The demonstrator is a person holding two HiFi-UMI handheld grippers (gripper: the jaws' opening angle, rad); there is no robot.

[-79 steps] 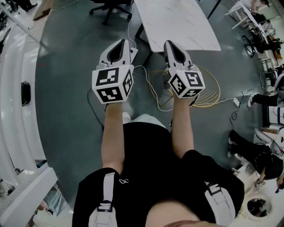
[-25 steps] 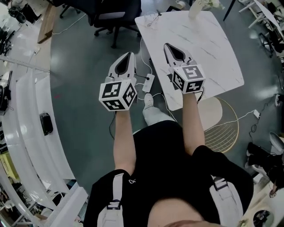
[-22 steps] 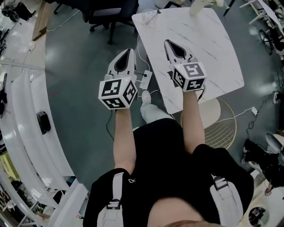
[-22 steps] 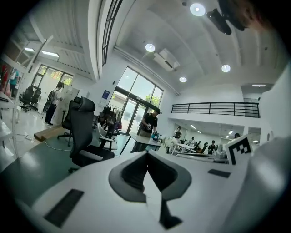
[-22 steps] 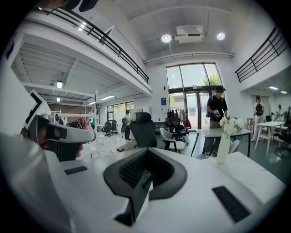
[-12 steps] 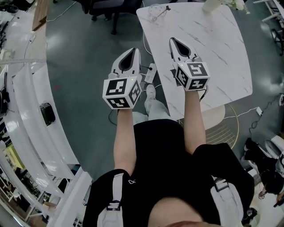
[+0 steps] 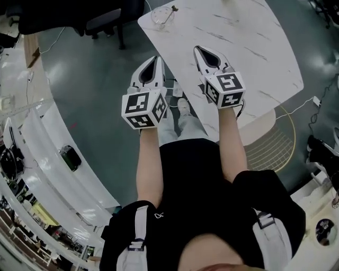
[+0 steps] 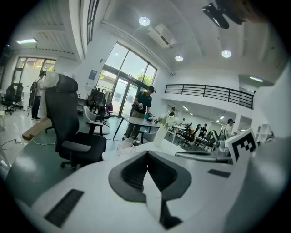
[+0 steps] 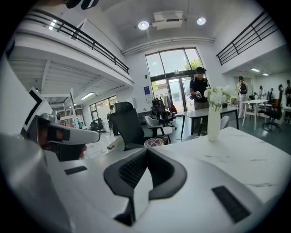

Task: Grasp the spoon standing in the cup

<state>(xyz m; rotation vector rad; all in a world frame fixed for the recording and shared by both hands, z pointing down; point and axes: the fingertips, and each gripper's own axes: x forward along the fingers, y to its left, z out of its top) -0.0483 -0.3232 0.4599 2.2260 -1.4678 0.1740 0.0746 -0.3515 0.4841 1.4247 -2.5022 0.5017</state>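
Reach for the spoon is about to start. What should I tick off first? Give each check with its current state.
1. Cup with spoon in sight on the table: ok.
2. Right gripper jaws open for the grasp: not ok, shut and empty.
3. Left gripper free: ok, shut on nothing.
4. A gripper at the spoon: not ok, both are well short of the cup.
5. Way to the cup clear: ok, it seems; the vase stands off to the side.
6. Spoon's lean: cannot tell, too small.
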